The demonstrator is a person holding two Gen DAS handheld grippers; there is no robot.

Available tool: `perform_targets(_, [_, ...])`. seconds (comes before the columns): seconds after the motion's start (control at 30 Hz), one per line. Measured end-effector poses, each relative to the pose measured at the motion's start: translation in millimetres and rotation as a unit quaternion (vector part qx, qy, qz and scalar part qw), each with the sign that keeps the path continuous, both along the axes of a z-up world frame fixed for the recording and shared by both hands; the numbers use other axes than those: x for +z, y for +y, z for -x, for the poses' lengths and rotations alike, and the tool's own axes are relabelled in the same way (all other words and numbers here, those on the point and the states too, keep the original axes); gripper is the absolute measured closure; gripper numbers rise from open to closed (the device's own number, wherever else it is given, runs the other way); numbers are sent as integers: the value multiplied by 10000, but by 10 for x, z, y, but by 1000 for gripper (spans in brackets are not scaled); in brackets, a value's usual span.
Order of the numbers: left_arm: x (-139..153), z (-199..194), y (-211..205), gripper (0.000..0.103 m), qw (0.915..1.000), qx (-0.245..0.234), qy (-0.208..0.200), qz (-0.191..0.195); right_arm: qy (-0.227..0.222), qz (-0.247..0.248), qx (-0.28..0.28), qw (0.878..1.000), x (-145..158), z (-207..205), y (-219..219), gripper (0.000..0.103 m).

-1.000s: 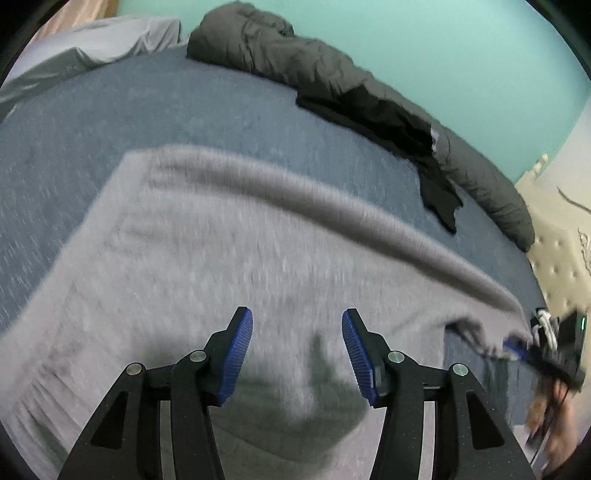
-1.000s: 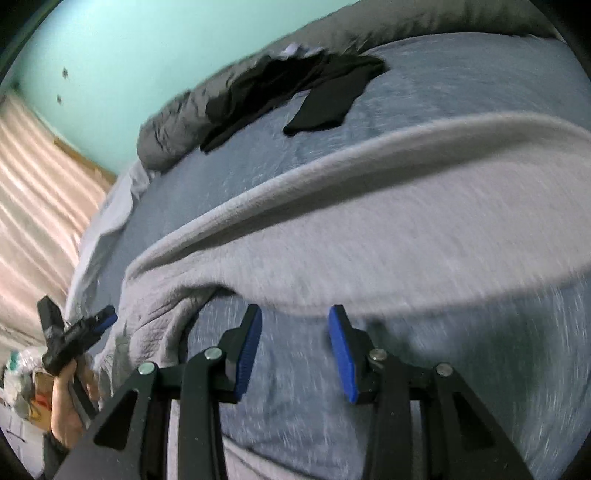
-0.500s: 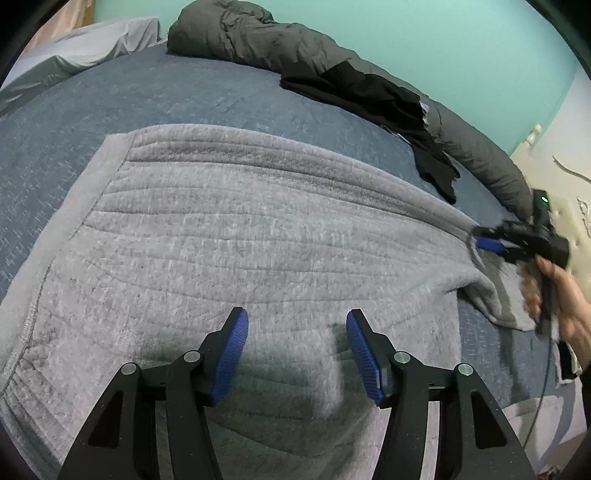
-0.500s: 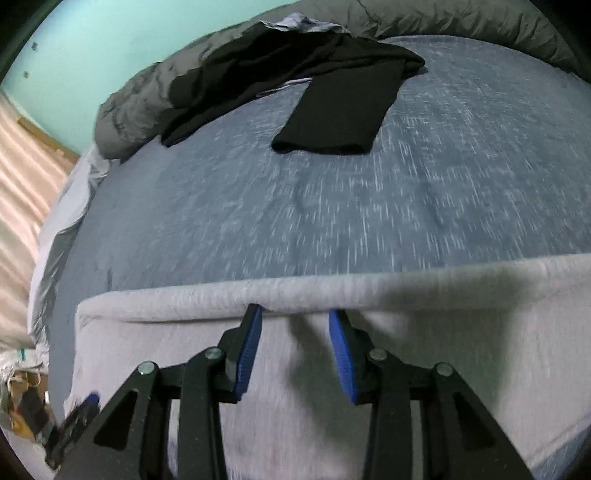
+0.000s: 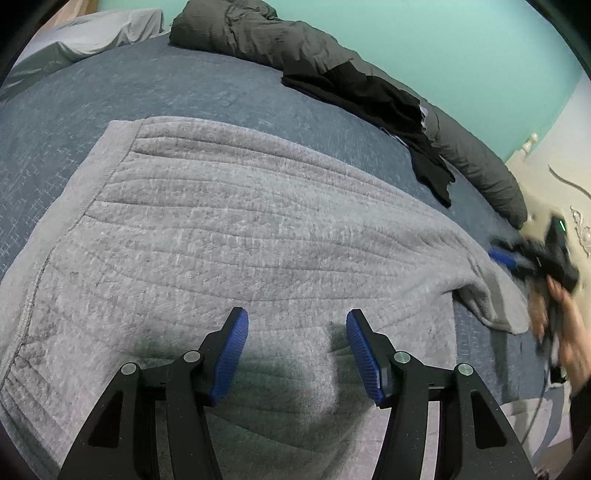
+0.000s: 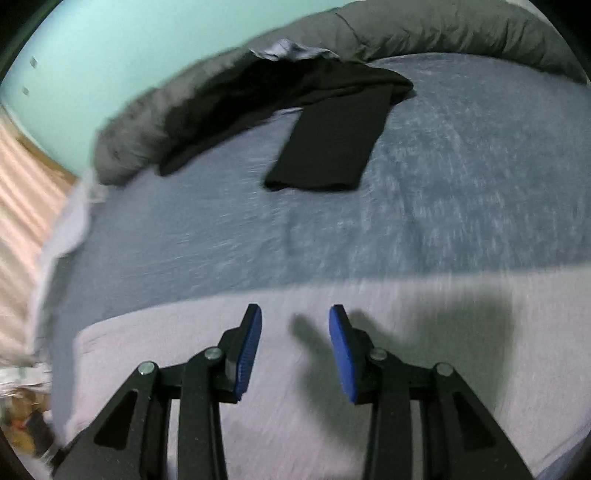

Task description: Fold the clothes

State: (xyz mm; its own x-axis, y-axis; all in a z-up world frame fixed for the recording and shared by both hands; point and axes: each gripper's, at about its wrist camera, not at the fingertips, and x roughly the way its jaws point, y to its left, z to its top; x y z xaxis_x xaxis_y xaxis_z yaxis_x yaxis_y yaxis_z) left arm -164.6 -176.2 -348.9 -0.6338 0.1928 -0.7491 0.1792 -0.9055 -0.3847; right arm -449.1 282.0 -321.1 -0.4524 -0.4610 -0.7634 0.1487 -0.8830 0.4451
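Hidden or blurred: your right wrist view is smeared by motion, so the texture of the pale grey ribbed fleece garment [image 6: 369, 369] is lost there. In the left wrist view your right gripper [image 5: 513, 258] is a blur at the right edge, and the hand behind it is cut off by the frame.
Cut off: the garment's near edge runs out of both pictures under the grippers, so you cannot see its full outline.
Garment look: pale grey, plush, with long stitched ridges running across it and a plain band along the far left edge; it lies mostly flat, with one rumpled corner at the right (just beside your right gripper).
Garment place: spread on the mottled blue bedspread [image 5: 184, 88], taking up the near half of the bed.
Left gripper [image 5: 297, 354]: blue pads set wide apart above the garment, nothing between them.
Right gripper, own view: pads parted, nothing between them, over the garment's far edge.
Beyond: a black folded garment [image 6: 332, 144] lies on the blue cover, its far end against a rolled dark grey duvet [image 5: 266, 33] along the turquoise wall [image 5: 443, 44].
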Motion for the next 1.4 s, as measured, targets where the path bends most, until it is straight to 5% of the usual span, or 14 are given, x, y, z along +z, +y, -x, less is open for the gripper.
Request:
perform_targets(0.3, [47,-30,25,42,10000,34,54,-64,-287,645,-632,9955,-179,-1083,634,65])
perform_targets(0.53, [46,-62,-12,42,9999,62,65,-135,-505,810,-1588,9827,-452,-1229,1028,65])
perform_targets(0.73, [43,-55,-52,42,9998,97,69,-177,-490,1285,-1859,9729,-584,-1118,1120,65])
perform_targets(0.93, [47,-73,-62,42,9998,95,72,-168,-473,1610,-2057,9641,-586,-1170,1295,101])
perform_targets(1.1, [43,-79,-95,42,9998,130,75,-161,123,1495,-2191,9641,-203,-1223,1630,103])
perform_targets(1.23, [42,-65,-89,42,9997,138,80,-186,-61,1382,-2261,9642,-251,-1230,1785,103])
perform_targets(1.33, [42,-59,-66,42,9998,103,80,-166,-411,1609,-2221,9608,-418,-1240,1786,93])
perform_targets(1.37, [34,-58,-53,42,9998,80,66,-143,-473,1648,-2228,9597,-459,-1237,1772,69])
perform_targets(1.4, [28,-57,-51,42,9999,75,58,-138,-486,1652,-2253,9589,-486,-1228,1745,56])
